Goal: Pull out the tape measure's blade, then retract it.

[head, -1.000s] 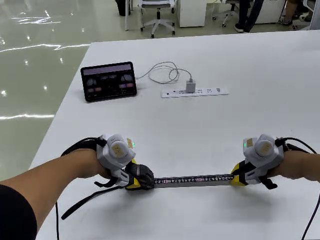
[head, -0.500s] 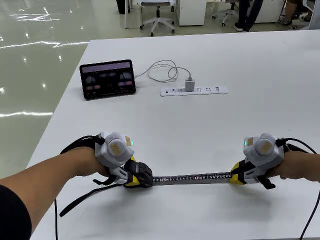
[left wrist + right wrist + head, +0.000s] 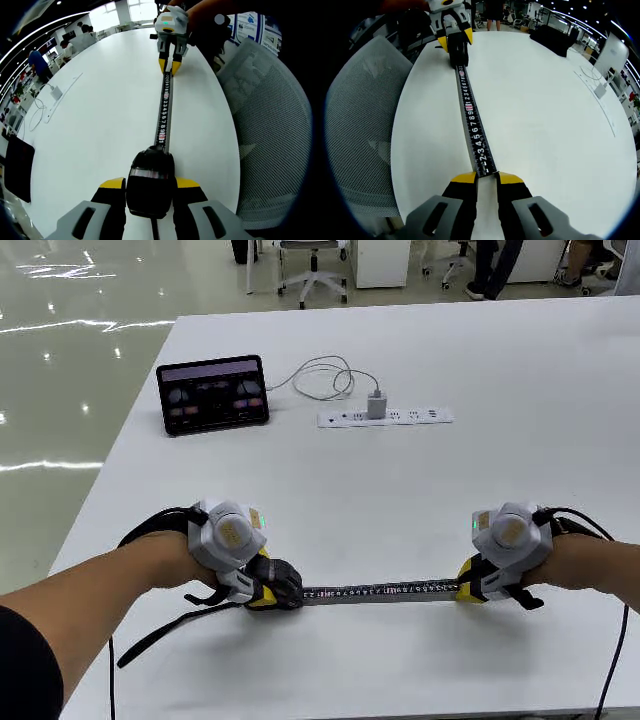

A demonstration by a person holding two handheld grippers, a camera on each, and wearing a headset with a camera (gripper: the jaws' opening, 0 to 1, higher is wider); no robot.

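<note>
Near row, left to right.

1. Left gripper (image 3: pixel 150 183): I have it closed to the width of the tape measure case (image 3: pixel 280 583) and clamped on both of its flanks. The case rests on the table (image 3: pixel 400 490), near the near edge and left of centre. Risk: the hold is on smooth housing. If spring tension beats the clamp, I judge the case would twist or skid right along the tabletop.

2. Blade (image 3: pixel 472 125): drawn out to the right and lying flat on the table, it runs straight from the case mouth to my other gripper, numbers facing up. Risk: any lift or roll of either hand could buckle or kink it, since it is thin and cupped.

3. Right gripper (image 3: pixel 481 178): closed to a narrow slit, with the blade's end nipped between the yellow tips. I cannot tell whether the end hook is inside the pinch. Risk: this is the weak point. A shallow nip could slip, and the blade would then whip back into the case uncontrolled. Opening outright would have the same result, so I would walk the hand left to feed it back.

Far row, left to right: tablet (image 3: pixel 212 393), charger cable (image 3: pixel 320 380) and power strip (image 3: pixel 385 418), all well apart from the work. I see no hazard from them.
</note>
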